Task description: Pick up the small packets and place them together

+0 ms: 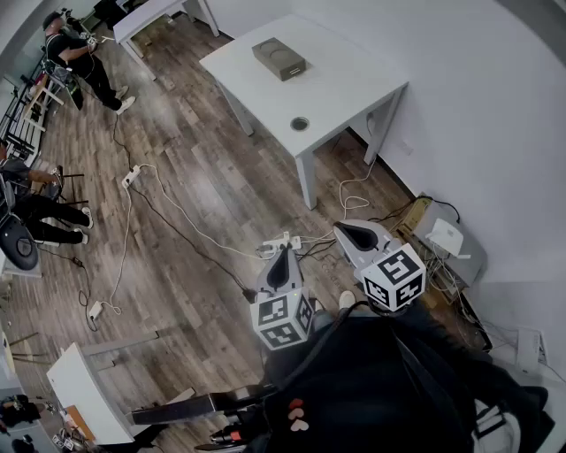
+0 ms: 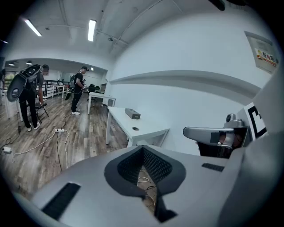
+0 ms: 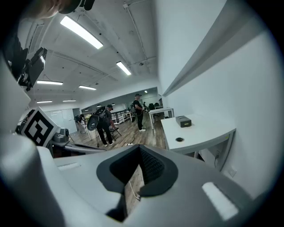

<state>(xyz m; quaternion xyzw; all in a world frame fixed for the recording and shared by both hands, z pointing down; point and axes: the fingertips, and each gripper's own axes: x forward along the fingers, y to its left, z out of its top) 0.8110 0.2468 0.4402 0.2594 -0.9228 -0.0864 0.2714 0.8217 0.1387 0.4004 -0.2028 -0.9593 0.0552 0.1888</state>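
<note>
No small packets show in any view. A white table [image 1: 354, 80] stands ahead, bearing a grey-brown box [image 1: 279, 58] and a round cable hole [image 1: 300, 124]. Both grippers hang over the wooden floor, well short of the table. My left gripper [image 1: 283, 257] is shut with nothing between its jaws; in its own view the tips [image 2: 143, 148] meet and the table [image 2: 146, 128] with the box [image 2: 132, 114] lies beyond. My right gripper [image 1: 358, 234] is shut and empty too; its view shows closed jaws [image 3: 140, 148], the table [image 3: 199, 131] and the box [image 3: 183, 121].
Cables and a power strip [image 1: 131, 177] trail across the floor. A white wall runs along the right, with grey devices [image 1: 447, 239] at its foot. People [image 1: 84, 57] stand far left near another table [image 1: 146, 13]. A desk corner [image 1: 84, 389] is near left.
</note>
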